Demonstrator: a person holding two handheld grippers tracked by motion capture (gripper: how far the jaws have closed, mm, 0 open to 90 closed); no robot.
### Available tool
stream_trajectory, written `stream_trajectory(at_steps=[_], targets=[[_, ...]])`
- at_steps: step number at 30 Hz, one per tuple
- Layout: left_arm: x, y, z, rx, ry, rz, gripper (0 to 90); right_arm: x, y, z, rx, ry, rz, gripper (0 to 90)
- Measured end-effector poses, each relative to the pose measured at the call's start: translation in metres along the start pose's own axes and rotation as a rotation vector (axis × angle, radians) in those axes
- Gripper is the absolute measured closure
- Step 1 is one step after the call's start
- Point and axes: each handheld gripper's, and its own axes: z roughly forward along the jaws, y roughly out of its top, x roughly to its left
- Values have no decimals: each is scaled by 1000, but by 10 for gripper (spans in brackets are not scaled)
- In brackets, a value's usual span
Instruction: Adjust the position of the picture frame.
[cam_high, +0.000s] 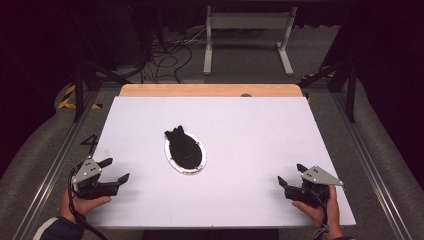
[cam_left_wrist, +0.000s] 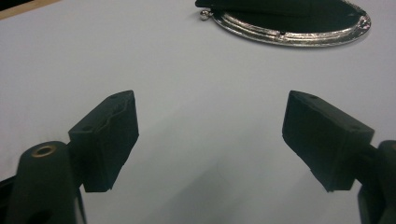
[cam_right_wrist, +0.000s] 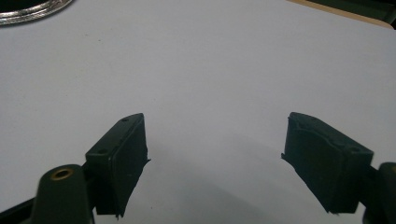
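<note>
While both grippers rest near the surface's (cam_high: 240, 120) front edge, jaws apart and holding nothing, the left gripper (cam_high: 114, 169) sits at 8 o'clock and the right gripper (cam_high: 291, 175) at 4 o'clock of the central silver-rimmed dish (cam_high: 185, 150); bare surface lies between. No readable writing.

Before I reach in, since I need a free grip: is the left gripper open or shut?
Open. The left gripper has its jaws standing wide apart over bare white table, nothing between them.
</note>
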Motion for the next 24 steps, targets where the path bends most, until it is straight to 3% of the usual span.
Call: stream_trajectory(at_steps=[5,8,13,16,17,19,21,24], targets=[[-5,6,1,9,-8,31,235,0,1,-2,-3,21,-9,235],[-6,12,1,-9,-32,64,318,4,2,-3,-20,52,-20,266],[-6,25,4,-22,-66,102,550,6,8,0,-39,83,-20,343],[-4,31,8,6,-74,136,723,7,10,2,-28,94,-16,406],[-3,35,10,8,-79,153,723,8,12,3,-28,101,-17,438],[1,41,15,-11,-109,145,806,8,17,3,-22,136,-27,563],[4,49,21,-23,-109,147,864,9,23,3,-27,178,-23,630],[8,59,31,-26,-113,139,900,12,29,7,-25,182,-28,691]])
